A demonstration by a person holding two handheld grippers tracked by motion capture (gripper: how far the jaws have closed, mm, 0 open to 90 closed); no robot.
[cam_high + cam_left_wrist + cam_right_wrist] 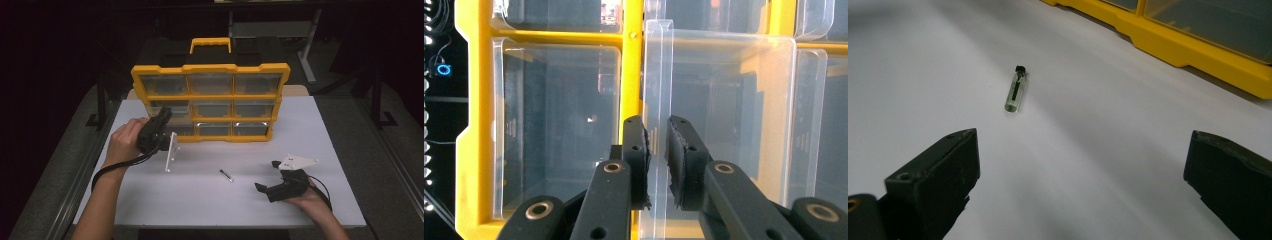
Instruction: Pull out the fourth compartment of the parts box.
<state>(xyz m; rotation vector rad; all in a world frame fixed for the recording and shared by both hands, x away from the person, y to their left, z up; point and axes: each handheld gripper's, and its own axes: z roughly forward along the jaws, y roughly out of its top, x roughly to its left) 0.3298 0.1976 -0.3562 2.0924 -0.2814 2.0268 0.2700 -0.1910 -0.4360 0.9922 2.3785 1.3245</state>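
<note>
Clear drawer [719,125]: I have it by its front lip, in the left column of the yellow organiser [210,102], and in the left gripper view it stands a little proud of the frame.
Left gripper [658,165]: my jaws are clenched on the drawer's thin clear front tab, one pad on each face; I see it in the high view too [162,122], pressed up to the organiser's lower left.
Direction of the coming move: I judge it a straight pull back toward me, along the drawer's long axis, which runs into the cabinet and away from my fingers.
Right gripper [1083,185]: released, jaws wide apart with nothing between them, resting low on the white table [200,200] at the near right [280,185].
Small vial [1015,92]: a slim clear tube with a dark cap, lying flat ahead of the right jaws and apart from them; its long axis points roughly away from them, and the right hand is much the nearer.
Edges: the yellow divider [631,75] sits just beside the left pad, so a skewed pull could bind the drawer.
Open room: bare tabletop lies between the organiser and me.
</note>
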